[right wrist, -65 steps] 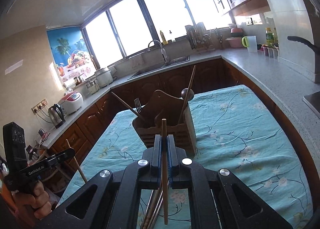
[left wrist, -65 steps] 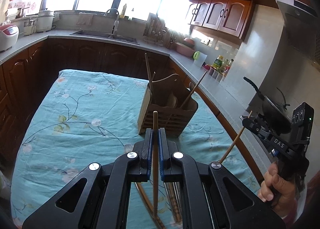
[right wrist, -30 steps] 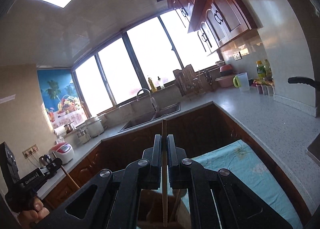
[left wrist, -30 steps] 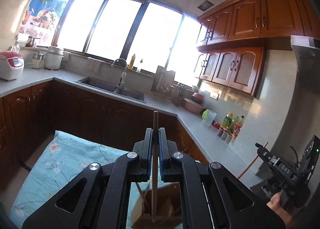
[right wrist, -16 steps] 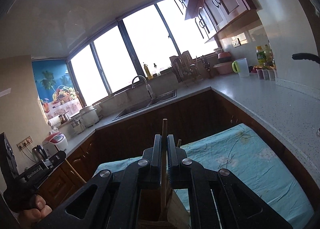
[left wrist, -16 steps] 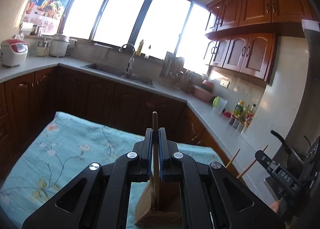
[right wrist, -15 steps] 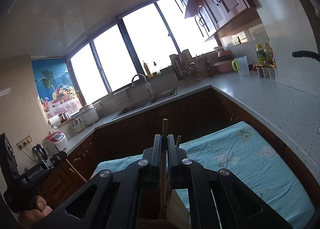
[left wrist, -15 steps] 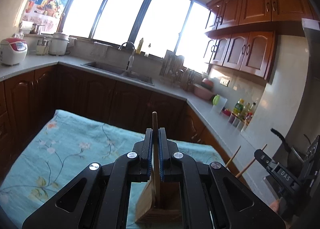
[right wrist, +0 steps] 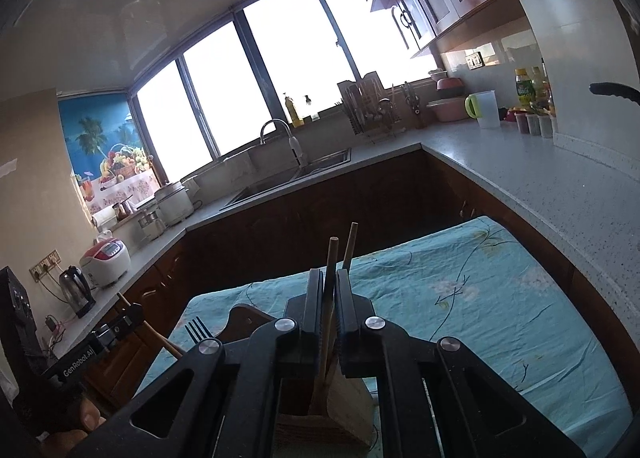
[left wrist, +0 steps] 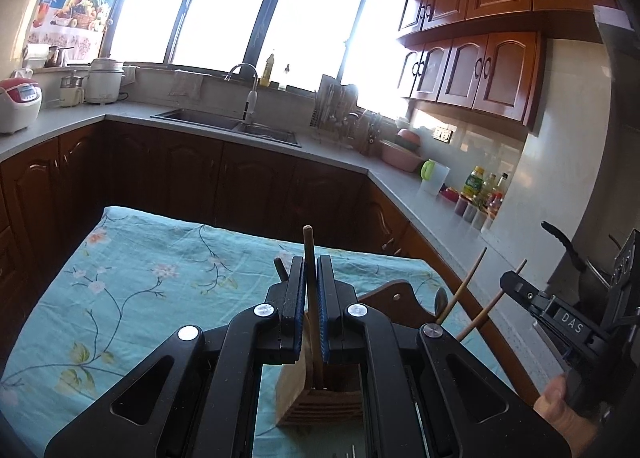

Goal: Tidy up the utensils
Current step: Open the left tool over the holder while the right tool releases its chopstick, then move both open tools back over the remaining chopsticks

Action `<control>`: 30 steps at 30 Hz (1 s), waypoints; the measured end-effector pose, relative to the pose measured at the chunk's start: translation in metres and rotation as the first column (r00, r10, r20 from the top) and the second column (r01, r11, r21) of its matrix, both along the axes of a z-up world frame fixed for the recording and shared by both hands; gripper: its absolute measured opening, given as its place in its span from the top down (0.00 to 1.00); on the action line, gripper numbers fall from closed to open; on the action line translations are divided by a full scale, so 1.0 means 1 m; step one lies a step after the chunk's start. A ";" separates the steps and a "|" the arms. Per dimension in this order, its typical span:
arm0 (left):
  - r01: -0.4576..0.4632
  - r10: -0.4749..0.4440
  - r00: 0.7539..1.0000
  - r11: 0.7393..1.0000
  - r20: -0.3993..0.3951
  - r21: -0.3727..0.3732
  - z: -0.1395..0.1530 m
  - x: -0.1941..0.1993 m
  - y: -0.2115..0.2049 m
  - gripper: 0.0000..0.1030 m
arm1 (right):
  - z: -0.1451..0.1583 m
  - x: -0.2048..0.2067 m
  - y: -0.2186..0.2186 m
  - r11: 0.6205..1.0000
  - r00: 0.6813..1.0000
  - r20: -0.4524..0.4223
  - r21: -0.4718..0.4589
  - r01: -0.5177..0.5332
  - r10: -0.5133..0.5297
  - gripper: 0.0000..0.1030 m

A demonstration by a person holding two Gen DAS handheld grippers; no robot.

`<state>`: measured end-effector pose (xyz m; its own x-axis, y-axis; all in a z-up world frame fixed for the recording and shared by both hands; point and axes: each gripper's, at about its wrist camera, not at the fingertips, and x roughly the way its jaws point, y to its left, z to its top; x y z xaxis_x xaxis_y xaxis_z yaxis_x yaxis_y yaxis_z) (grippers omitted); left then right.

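The wooden utensil holder (left wrist: pixel 320 398) is the landmark here, and most of it is hiding behind the gripper bodies in both wrist views. In the left wrist view only a slatted lower corner and a dark inner compartment are showing between the black arms, with the curved back panel (left wrist: pixel 396 298) peeking out to the right. In the right wrist view the holder (right wrist: pixel 340 410) is likewise being cut off by the frame's bottom edge, so how many compartments it has cannot be told.

The left gripper (left wrist: pixel 311 314) is clamping 1 wooden chopstick (left wrist: pixel 309 258) between its blue pads, jaws nearly together. The stick is standing almost upright, its top poking above the fingers and its lower end reaching down into the holder; whether the tip is touching the bottom is hidden.

The right gripper (right wrist: pixel 329 322) is pinching a second chopstick (right wrist: pixel 331 258) the same way, jaws nearly shut, with the lower end going down into the holder behind a pale wooden panel. Just beside it another stick (right wrist: pixel 349 246) is leaning out of the holder.

A fork (right wrist: pixel 198 330) is rising from the holder's left side in the right wrist view, its handle hidden. In the left wrist view 2 thin sticks are showing right of the holder: one (left wrist: pixel 464 290) leaning out of it, the other (left wrist: pixel 494 306) being the one the right gripper is holding. The holder is standing on a turquoise floral tablecloth (left wrist: pixel 140 278).
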<state>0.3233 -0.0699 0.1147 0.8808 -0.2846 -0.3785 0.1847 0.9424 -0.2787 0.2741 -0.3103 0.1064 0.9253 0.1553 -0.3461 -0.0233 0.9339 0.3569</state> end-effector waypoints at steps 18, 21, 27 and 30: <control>0.021 -0.019 0.999 0.999 0.027 -0.042 0.020 -0.028 0.014 0.39 | 0.004 -0.026 -0.014 0.996 0.999 0.033 0.087 0.023 -0.026 0.22; 0.010 -0.009 1.000 0.999 0.027 -0.043 0.022 -0.039 0.022 0.38 | 0.002 -0.041 -0.018 0.995 0.998 0.044 0.091 0.036 -0.041 0.19; -0.030 0.030 1.000 0.999 0.004 -0.039 0.007 -0.069 0.041 0.33 | -0.015 -0.075 -0.024 0.991 0.998 0.018 0.122 0.050 -0.052 0.18; -0.046 0.046 0.998 0.999 -0.033 -0.024 -0.008 -0.084 0.047 0.32 | -0.026 -0.089 -0.024 0.991 0.999 -0.011 0.124 0.044 -0.043 0.18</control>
